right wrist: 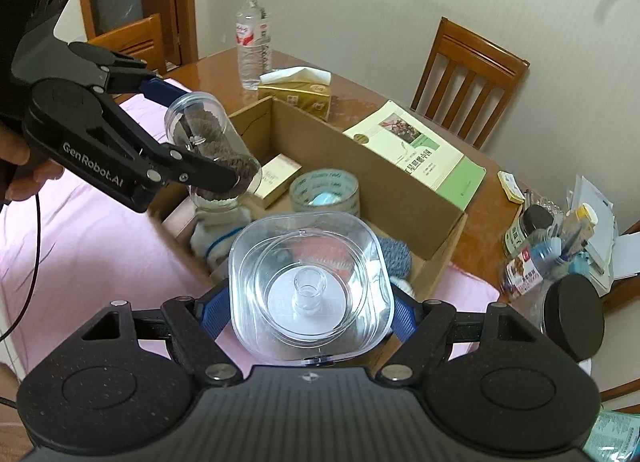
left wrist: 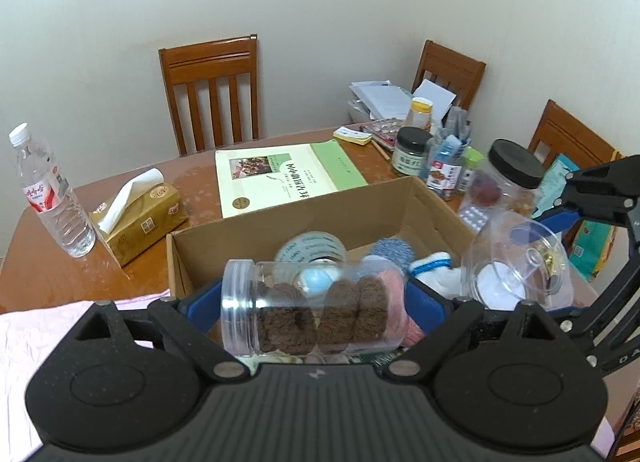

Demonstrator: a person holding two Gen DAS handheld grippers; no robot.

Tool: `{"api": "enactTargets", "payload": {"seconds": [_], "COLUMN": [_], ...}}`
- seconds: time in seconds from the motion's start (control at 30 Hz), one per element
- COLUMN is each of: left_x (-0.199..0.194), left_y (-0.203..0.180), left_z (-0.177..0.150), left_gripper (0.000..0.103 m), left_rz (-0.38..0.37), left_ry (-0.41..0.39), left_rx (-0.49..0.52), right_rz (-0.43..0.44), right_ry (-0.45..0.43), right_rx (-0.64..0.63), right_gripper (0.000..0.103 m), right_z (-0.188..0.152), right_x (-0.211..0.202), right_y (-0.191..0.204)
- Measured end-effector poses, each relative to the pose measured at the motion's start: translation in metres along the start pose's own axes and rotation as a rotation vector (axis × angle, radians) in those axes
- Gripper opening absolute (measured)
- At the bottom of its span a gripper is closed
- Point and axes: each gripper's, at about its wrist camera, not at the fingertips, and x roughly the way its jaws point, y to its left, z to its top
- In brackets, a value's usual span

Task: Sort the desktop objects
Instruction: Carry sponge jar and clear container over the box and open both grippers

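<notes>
The wooden table [left wrist: 48, 262] fills most of both views, part of it covered by a pink cloth [right wrist: 92, 262]. On it sits an open cardboard box [left wrist: 360, 206], already loaded with a roll of clear tape [right wrist: 325, 191], a small cream carton [right wrist: 276, 178], some socks [left wrist: 434, 270] and a blue fuzzy thing [right wrist: 394, 258] I can't identify.

Just behind the box lies a green and white book [left wrist: 280, 178], and to its left a gold tissue box [left wrist: 140, 222] with a water bottle [left wrist: 52, 198] standing upright beside it. Off to the right there's a crowd of jars, including a big one with a black lid [left wrist: 510, 178] (the rest is too jumbled to sort out), plus a stack of papers [left wrist: 380, 98].

The left claw [left wrist: 312, 302] is clenched on a clear plastic jar [left wrist: 308, 310], held sideways above the near edge of the box, with brown fuzzy rounds inside. The right claw [right wrist: 310, 302] is clamped on a clear squarish container [right wrist: 310, 286], its blue fingers [right wrist: 214, 310] pressing both sides, held above the box's near right corner. Both are up in the air, not touching each other.
</notes>
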Motion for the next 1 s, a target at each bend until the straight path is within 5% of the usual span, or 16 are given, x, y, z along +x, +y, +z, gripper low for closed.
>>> {"api": "enactTargets", "payload": {"seconds": [0.47, 0.6, 1.0], "left_x": [0.015, 0.009, -0.021], "left_y": [0.012, 0.006, 0.000], "left_z": [-0.008, -0.013, -0.022], "left_gripper": [0.097, 0.097, 0.100], "left_rz": [0.030, 0.045, 0.082], "left_ry": [0.034, 0.034, -0.003], "left_rx": [0.002, 0.036, 0.024], "right_rz": [-0.030, -0.076, -0.140], "right_ry": [0.026, -0.038, 0.026], "right_rx": [0.040, 0.063, 0.160], "right_gripper": [0.082, 0.103, 0.103], "right_z": [0.025, 0.030, 0.025], "right_x": [0.047, 0.046, 0.031], "right_y": [-0.026, -0.029, -0.015]}}
